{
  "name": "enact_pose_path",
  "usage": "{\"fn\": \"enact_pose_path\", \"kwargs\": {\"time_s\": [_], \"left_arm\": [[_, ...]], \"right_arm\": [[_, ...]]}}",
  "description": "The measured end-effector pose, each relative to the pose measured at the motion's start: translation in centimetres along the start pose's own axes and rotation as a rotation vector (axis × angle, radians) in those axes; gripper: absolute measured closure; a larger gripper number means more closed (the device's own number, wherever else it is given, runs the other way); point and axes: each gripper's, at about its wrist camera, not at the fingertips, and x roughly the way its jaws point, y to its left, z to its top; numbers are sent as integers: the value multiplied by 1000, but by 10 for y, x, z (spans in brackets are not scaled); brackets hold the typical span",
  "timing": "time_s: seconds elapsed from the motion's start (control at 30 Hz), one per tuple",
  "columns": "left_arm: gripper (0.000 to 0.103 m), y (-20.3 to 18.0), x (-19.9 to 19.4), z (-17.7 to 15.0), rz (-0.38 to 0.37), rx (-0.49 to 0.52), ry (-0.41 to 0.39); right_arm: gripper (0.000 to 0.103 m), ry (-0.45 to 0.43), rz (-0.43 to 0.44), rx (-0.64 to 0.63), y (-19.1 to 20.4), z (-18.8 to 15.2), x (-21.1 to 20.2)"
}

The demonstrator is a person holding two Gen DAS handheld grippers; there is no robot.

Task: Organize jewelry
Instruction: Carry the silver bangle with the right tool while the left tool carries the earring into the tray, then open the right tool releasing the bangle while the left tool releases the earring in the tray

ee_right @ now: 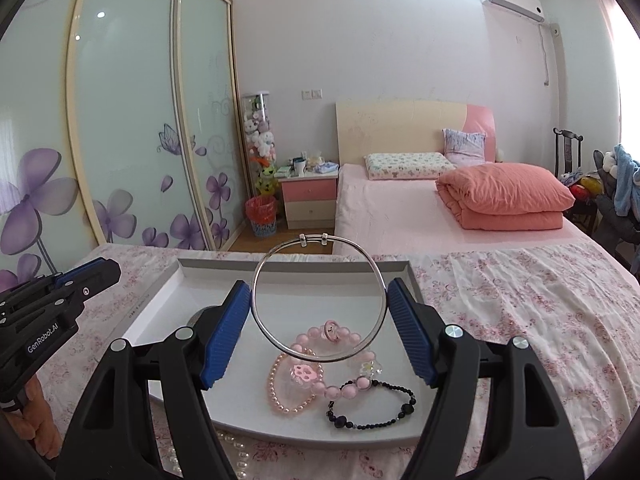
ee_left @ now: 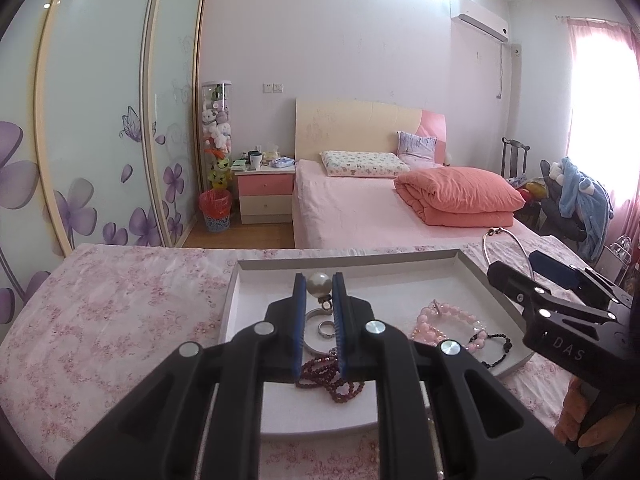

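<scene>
My left gripper [ee_left: 319, 286] has its fingers [ee_left: 299, 300] pinched on a large pearl [ee_left: 318, 285], held above the white tray [ee_left: 256, 276]. A small metal loop hangs under the pearl. My right gripper [ee_right: 320, 300] has its fingers [ee_right: 224, 336] spread wide against the two sides of a thin silver bangle [ee_right: 320, 300], which stands tilted over the tray, clasp at the top.

Below the left fingers lie a silver ring [ee_left: 326, 329], a wider silver band [ee_left: 316, 314] and a dark red bead string [ee_left: 328, 376]. Under the bangle sit pink bead bracelets [ee_right: 312, 376] and a black bead bracelet [ee_right: 372, 408].

The tray rests on a table under a pink flowered cloth [ee_left: 120, 312]. A pearl string [ee_right: 236, 456] lies on the cloth at the tray's near edge. Beyond is a bed [ee_left: 360, 208] with a folded orange quilt [ee_left: 460, 196].
</scene>
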Motion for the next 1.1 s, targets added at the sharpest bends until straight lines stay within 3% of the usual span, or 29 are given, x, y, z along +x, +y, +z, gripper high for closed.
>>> {"fn": "enact_pose_path", "kwargs": {"time_s": [0.43, 0.6, 1.1], "left_arm": [[89, 3, 51, -11, -23, -6, 92], [83, 6, 61, -16, -33, -28, 124], [78, 15, 19, -17, -28, -35, 102]], "right_arm": [[31, 142, 34, 32, -2, -11, 37], [26, 158, 40, 48, -7, -13, 38], [26, 112, 39, 70, -20, -11, -1]]}}
